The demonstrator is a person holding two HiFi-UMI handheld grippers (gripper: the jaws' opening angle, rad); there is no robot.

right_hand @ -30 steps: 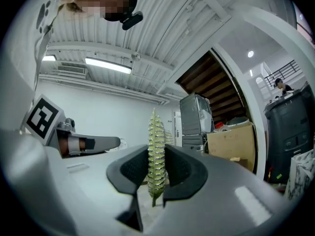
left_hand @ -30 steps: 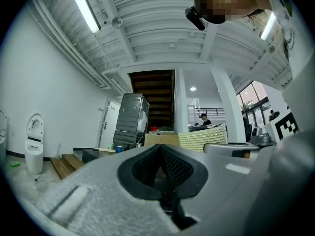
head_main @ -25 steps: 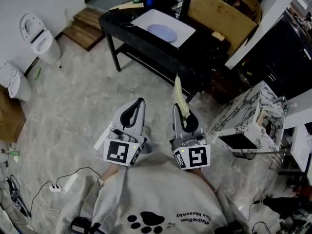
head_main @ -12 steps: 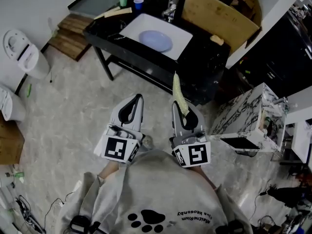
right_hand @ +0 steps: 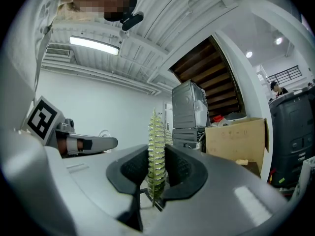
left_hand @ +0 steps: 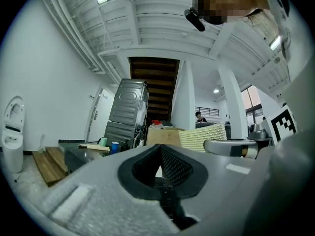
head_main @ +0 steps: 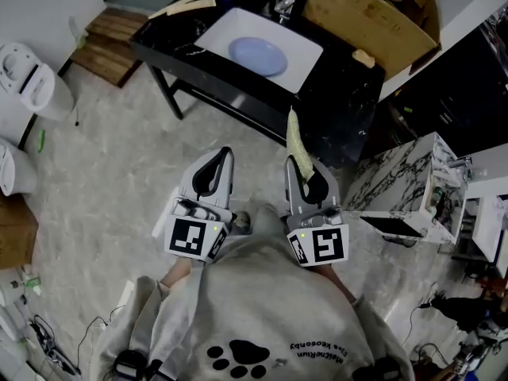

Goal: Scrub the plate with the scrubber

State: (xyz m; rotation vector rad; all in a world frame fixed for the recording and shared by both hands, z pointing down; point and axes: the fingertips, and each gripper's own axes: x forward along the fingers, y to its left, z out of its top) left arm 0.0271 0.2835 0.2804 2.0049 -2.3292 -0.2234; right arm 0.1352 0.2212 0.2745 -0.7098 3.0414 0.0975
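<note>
- The right gripper (right_hand: 156, 176) pinches the thin scrubber (head_main: 295, 145) by its lower edge (likely light and floppy).
- The left gripper (left_hand: 158, 166) is closed and empty.
- The plate (head_main: 258, 55) looks rigid, probably slippery.

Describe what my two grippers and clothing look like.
Both the left gripper and right gripper are pale grey tapered shells with black textured pads. Each carries a cube with black-and-white square markers. The person wears a grey sweatshirt with a black paw print.
</note>
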